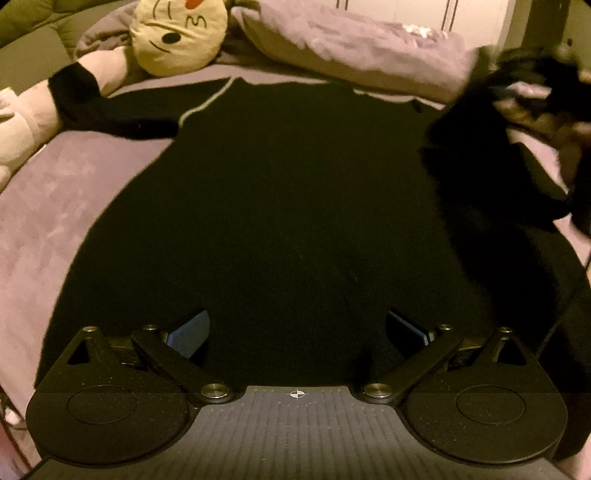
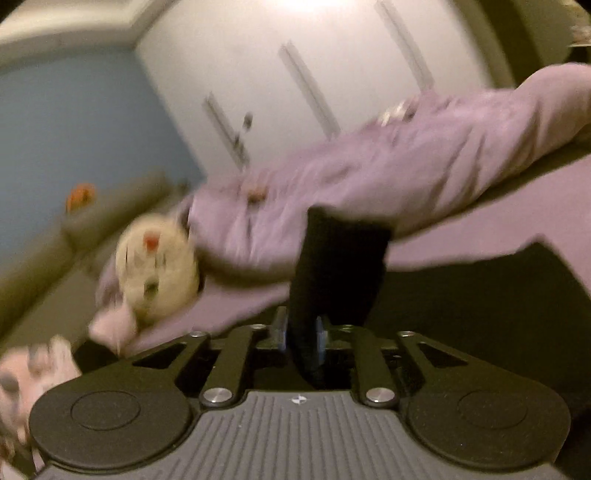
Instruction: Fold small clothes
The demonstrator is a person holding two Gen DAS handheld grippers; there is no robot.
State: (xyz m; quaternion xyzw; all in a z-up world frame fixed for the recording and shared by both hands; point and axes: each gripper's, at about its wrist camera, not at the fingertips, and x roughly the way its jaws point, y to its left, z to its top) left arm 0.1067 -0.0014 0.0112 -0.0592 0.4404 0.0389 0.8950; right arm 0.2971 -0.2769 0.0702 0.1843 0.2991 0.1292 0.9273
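While right gripper (image 2: pixel 302 338) fingers pinch black sleeve (image 2: pixel 332 266), lifted ahead of them, left gripper (image 1: pixel 297 332) fingers gape wide, empty, above black shirt (image 1: pixel 277 203) flat on bed (image 1: pixel 55 192). Far sleeve (image 1: pixel 110 114) unfolded beyond; first fold barely begun.

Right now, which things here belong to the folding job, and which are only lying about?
Belong to the job:
- black long-sleeved shirt spread on the bed
- right tongs, shut on its black sleeve
- left tongs, open

Lying about:
- cream round plush toy
- lilac pillow
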